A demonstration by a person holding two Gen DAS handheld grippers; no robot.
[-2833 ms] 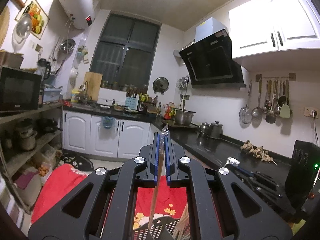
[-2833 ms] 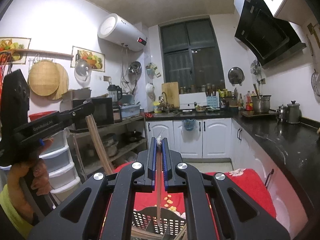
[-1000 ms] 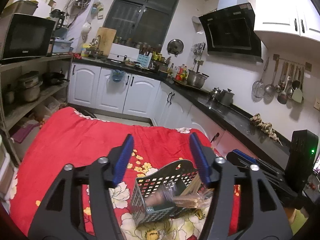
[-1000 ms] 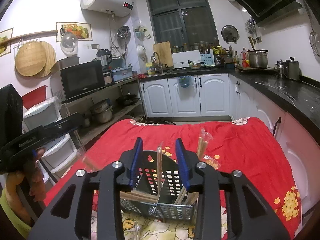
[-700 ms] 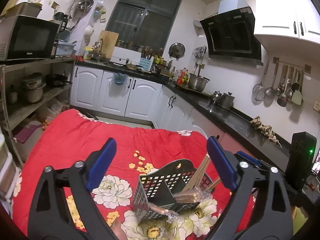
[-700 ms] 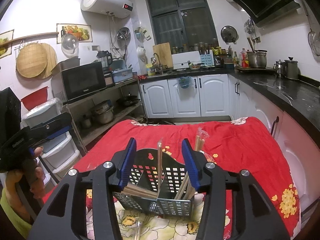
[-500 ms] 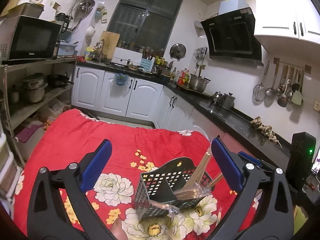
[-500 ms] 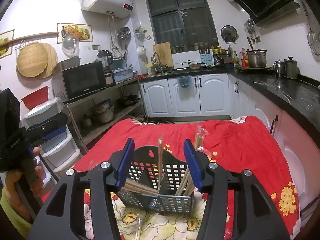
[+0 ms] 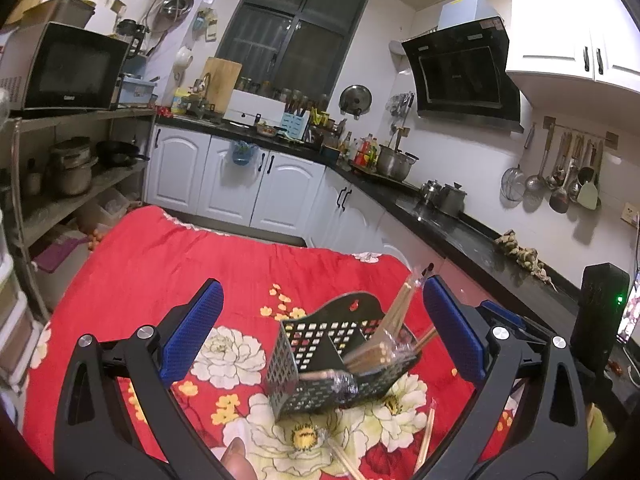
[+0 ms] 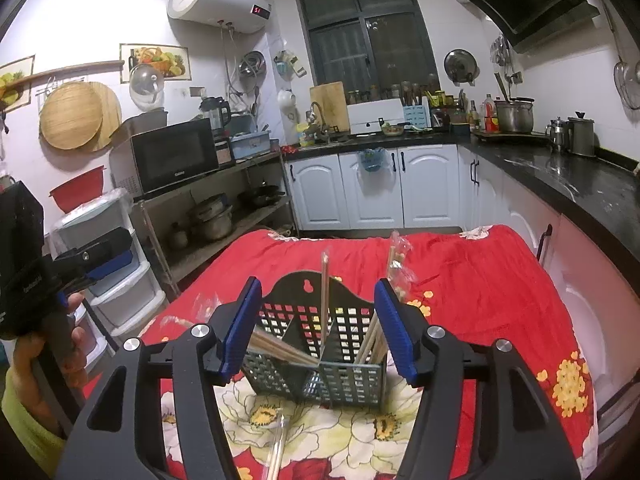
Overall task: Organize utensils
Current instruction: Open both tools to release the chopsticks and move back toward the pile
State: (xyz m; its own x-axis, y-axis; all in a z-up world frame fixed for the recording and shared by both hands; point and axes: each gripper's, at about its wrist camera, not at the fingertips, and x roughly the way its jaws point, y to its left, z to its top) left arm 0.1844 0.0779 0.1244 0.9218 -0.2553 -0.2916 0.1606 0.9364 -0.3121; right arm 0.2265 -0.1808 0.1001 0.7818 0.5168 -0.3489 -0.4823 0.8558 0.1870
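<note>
A black perforated utensil basket stands on the red floral cloth. Several plastic-wrapped chopstick pairs sit in it: one upright pair in the middle, a leaning pair at the right, another pair lying slanted in the left compartment. My left gripper is open wide, with nothing pressed between its pads. My right gripper frames the basket from the near side; its jaws are opening and touch nothing. Loose chopsticks lie on the cloth in front of the basket.
A hand holds the left gripper at the left edge of the right wrist view. A black counter runs along the right, and a shelf with a microwave stands on the left. A black device stands at the right.
Both grippers, earlier shut on wrapped chopsticks above the basket, have spread their jaws and drawn back. The chopsticks now stand in the basket.
</note>
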